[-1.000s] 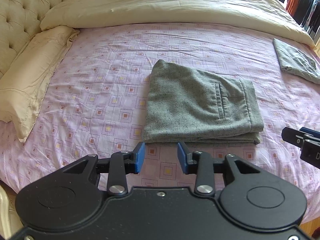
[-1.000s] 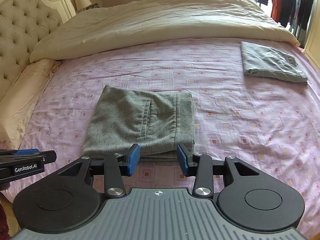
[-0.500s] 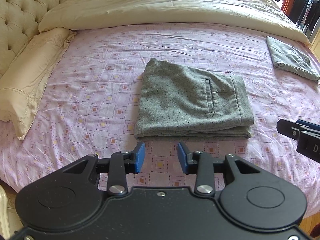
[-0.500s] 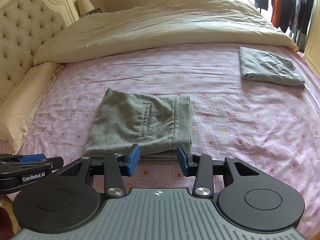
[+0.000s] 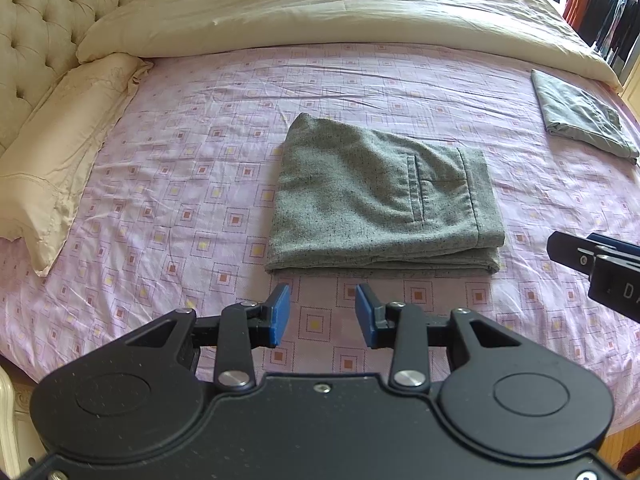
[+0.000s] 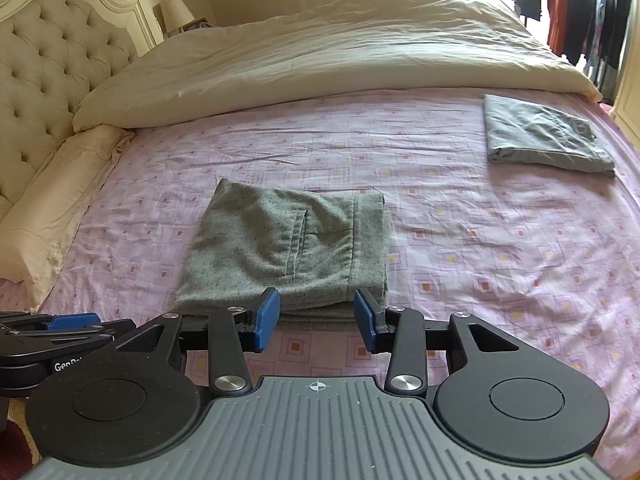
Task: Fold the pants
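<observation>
Pants (image 5: 380, 196) (folded) lie just beyond both wide, empty claws (image 5: 322, 314) (image 6: 316, 316).

Pants (image 5: 380, 196): grey flecked woven fabric, folded into compact rectangular stack, several layers visible at near edge. Lies flat on bed sheet (image 5: 180, 184), mid-bed. Top face shows welt pocket slit and waistband seam toward right side. Left edge rounded fold, slightly narrower at far corner. Right wrist view: same pants (image 6: 288, 248), near edge just beyond tong tips, not touched.
</observation>
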